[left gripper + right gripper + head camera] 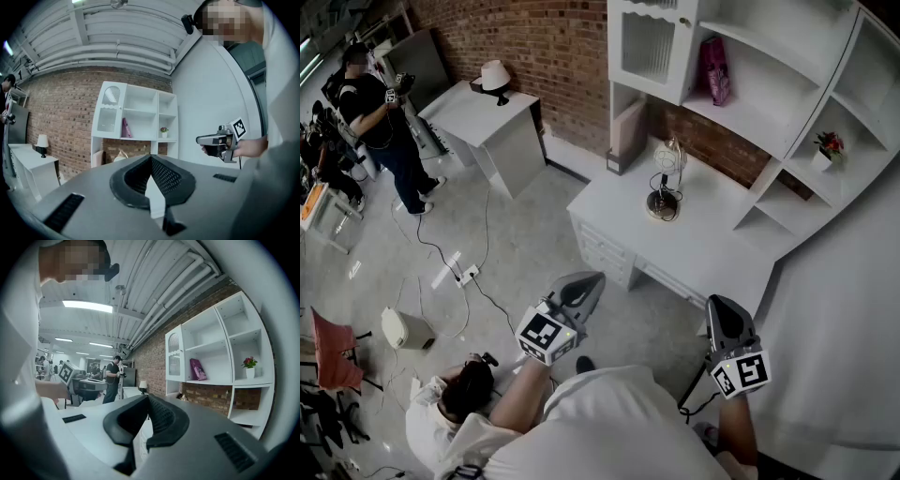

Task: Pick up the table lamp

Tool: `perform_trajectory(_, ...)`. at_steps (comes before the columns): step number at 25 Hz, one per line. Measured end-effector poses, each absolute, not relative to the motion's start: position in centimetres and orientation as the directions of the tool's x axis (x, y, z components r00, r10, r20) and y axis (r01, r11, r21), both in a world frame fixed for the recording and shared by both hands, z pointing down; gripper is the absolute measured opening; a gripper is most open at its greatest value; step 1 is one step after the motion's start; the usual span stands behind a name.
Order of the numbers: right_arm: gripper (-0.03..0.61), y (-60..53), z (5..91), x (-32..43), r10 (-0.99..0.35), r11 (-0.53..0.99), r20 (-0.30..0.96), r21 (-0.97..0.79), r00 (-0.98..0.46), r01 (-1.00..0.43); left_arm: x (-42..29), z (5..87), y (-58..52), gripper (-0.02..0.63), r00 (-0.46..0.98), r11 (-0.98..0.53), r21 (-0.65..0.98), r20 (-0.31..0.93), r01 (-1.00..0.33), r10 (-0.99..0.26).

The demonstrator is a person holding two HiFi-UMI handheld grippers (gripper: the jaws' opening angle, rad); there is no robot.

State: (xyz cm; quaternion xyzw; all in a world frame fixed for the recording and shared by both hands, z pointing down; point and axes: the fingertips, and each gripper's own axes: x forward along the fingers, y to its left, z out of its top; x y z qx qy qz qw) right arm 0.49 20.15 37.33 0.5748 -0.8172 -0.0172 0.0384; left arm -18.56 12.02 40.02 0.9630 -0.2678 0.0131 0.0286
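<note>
The table lamp (667, 180), a wire-cage globe on a thin stem with a round dark base, stands upright on the white desk (712, 251) below the shelf unit. In the left gripper view only its top (120, 155) shows above the jaws. My left gripper (596, 277) hangs over the floor in front of the desk's left corner, jaws shut and empty (151, 157). My right gripper (720, 302) is at the desk's front edge, also shut with nothing in it (147, 397). Both point level toward the desk, well short of the lamp.
A white shelf unit (787, 112) holds a pink book (713, 70) and a small potted flower (830, 144). A second lamp with a white shade (495, 79) stands on a side table at the back left. A person (380, 117) stands nearby, another crouches (467, 386). Cables (459, 275) cross the floor.
</note>
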Motion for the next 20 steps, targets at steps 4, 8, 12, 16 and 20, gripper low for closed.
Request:
perform_trajectory(4, 0.012, 20.1, 37.3, 0.2, -0.940, 0.342, 0.043, 0.072, -0.340, -0.937, -18.6, 40.0, 12.0, 0.012, 0.856, -0.854, 0.051, 0.040, -0.517, -0.516)
perform_trajectory(8, 0.011, 20.1, 37.3, 0.3, -0.938, 0.346, 0.041, 0.073, -0.344, -0.935, -18.5, 40.0, 12.1, 0.012, 0.855, -0.853, 0.052, 0.038, -0.519, -0.518)
perform_trajectory(12, 0.011, 20.1, 37.3, 0.6, -0.937, 0.349, 0.042, 0.072, -0.347, -0.934, -18.1, 40.0, 12.1, 0.012, 0.854, -0.853, 0.051, 0.041, -0.519, -0.518)
perform_trajectory(16, 0.012, 20.2, 37.4, 0.9, -0.942, 0.336, 0.038, 0.067, -0.334, -0.939, -17.8, 40.1, 12.1, 0.014, 0.853, -0.852, 0.055, 0.046, -0.521, -0.519)
perform_trajectory(20, 0.012, 20.4, 37.6, 1.4, -0.946, 0.324, 0.031, 0.053, -0.323, -0.945, -17.6, 40.4, 12.1, 0.014, 0.854, -0.852, 0.063, 0.048, -0.520, -0.518)
